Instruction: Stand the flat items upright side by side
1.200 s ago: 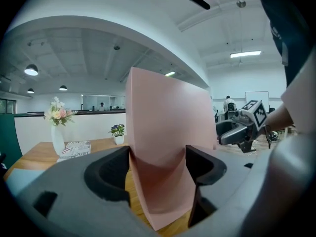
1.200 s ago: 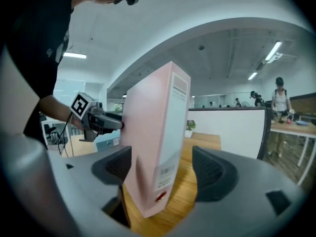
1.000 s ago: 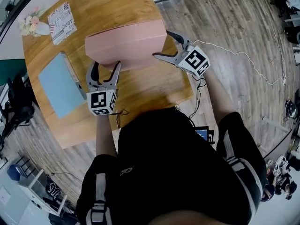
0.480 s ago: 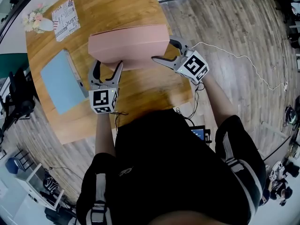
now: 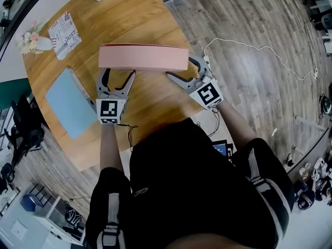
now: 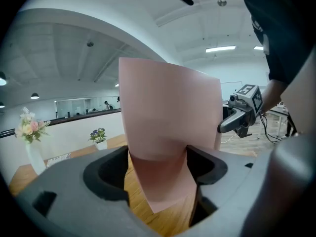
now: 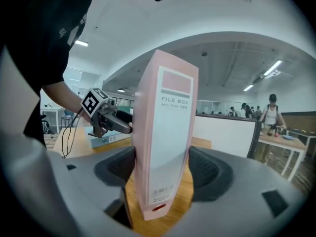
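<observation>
The blue file box (image 5: 70,102) is left flat near the tabletop's (image 5: 155,102) left edge. The left gripper (image 5: 118,72), jaws spread, is braced against the pink file box (image 5: 143,57), which has been tipped upright toward the right edge. Its spine is clamped by the right gripper (image 5: 179,66), whose jaws have just been closing. One item is judged stood.

Lighting bright and even, from ceiling strip lights (image 6: 220,49). In the head view the desk (image 5: 150,97) is evenly lit, with only a soft shadow below the pink file box (image 5: 143,57). Floorboards (image 5: 249,87) bow strongly towards the frame edges. Both tool views are fisheye, with black vignetted corners. The left tool (image 6: 158,179) and right tool (image 7: 162,181) show soft, out-of-focus bodies close to the lens. The box label is sharp and legible in the right tool view. No glare noted.
</observation>
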{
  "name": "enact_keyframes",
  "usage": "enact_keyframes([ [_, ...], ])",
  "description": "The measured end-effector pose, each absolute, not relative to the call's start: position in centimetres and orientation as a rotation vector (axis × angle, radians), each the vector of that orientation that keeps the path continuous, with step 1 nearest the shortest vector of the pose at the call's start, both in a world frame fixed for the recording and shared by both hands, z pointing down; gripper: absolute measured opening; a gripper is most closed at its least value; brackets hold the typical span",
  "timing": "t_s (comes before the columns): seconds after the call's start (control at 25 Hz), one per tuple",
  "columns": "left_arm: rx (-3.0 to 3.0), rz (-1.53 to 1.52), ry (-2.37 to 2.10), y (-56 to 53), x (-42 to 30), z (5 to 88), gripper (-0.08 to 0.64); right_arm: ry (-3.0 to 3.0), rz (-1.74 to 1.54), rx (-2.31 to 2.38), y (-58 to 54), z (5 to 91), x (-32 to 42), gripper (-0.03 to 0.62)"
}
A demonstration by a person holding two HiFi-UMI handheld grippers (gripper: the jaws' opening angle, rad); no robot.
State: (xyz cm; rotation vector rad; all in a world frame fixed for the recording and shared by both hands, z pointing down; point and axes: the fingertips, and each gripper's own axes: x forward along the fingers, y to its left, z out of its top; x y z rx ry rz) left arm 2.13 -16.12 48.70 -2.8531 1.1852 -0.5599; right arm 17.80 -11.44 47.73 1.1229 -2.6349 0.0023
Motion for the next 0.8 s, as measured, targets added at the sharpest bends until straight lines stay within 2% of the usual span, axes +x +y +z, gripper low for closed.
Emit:
enact_keyframes([
  [0.8,-2.976,-0.411,0.333,-18.4,5.8,48.4,0.384,-2.186,0.16,1.849,-5.9,47.5,16.1,0.336],
])
